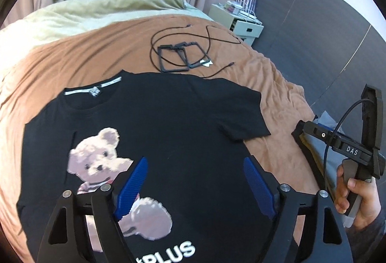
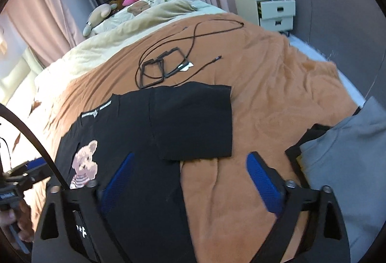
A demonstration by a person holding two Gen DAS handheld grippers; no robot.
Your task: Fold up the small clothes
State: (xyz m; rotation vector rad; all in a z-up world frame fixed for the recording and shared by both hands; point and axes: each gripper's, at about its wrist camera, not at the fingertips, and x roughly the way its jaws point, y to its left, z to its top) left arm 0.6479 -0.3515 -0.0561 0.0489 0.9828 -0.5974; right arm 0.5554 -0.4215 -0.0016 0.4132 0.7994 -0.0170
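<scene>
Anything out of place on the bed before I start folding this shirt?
Yes: black frames tangled with a thin cable lie just past the black T-shirt collar, and the cable end touches its top edge. The shirt lies flat on the orange blanket.

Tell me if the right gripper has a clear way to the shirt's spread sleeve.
Probably yes. The right gripper is open, and the sleeve of the black T-shirt lies flat on the orange blanket just ahead of its fingers, with nothing between them.
</scene>
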